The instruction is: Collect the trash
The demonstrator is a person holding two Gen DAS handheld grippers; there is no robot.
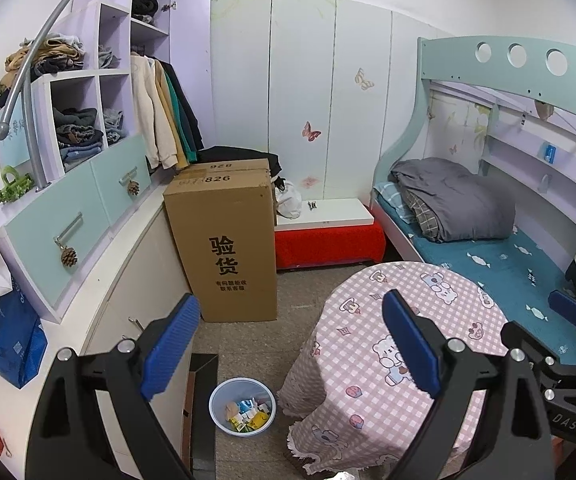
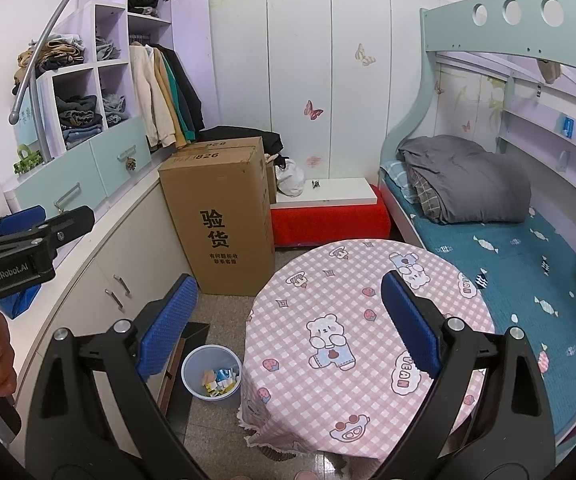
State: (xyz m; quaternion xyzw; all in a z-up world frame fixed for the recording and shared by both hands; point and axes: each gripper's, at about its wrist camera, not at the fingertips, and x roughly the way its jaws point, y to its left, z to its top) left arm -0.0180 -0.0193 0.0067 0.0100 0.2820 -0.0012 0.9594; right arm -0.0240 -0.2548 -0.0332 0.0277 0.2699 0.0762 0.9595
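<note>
Spread wide with nothing between blue pads: left gripper (image 1: 291, 344), right gripper (image 2: 289, 326). Held above round pink-checked tablecloth (image 2: 367, 320), apart from pale blue plastic bin (image 1: 242, 406) of wrappers.

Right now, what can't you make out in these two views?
- Bin contents: wrappers, too small to name in either view.
- Floor under the table: hidden by its cloth, both views.
- Black box beside the bin: partly behind the right gripper's finger; the left gripper covers it too.
- Small dark item on the white shelf: too small.
</note>
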